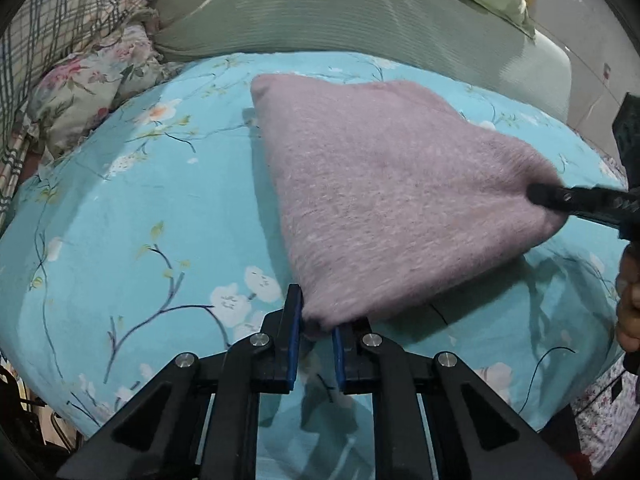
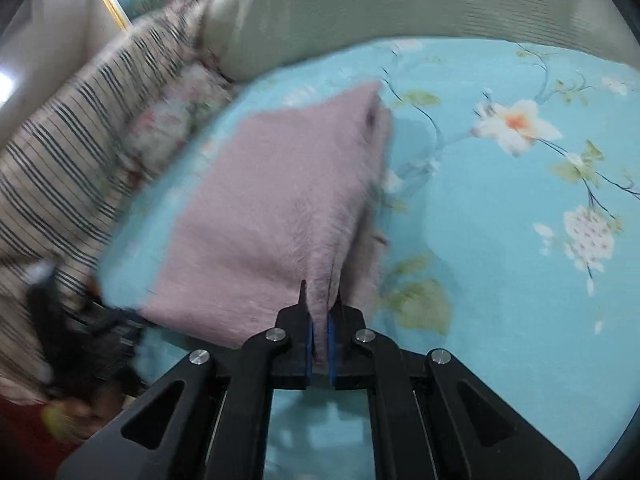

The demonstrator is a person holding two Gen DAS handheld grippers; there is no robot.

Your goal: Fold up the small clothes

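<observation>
Both grippers pinch the pink garment on the floral bed sheet.

The left gripper [image 1: 316, 322] clamps the near corner of the pink garment [image 1: 392, 200]; the right gripper [image 2: 320, 320] is pressed together on a bunched fold at its right corner. The garment lies on the turquoise floral sheet [image 1: 140, 200], with a green pillow [image 1: 320, 8] beyond.

Black gripper [image 1: 316, 320], blue pads, silver screws; sleeve possibly red.
</observation>
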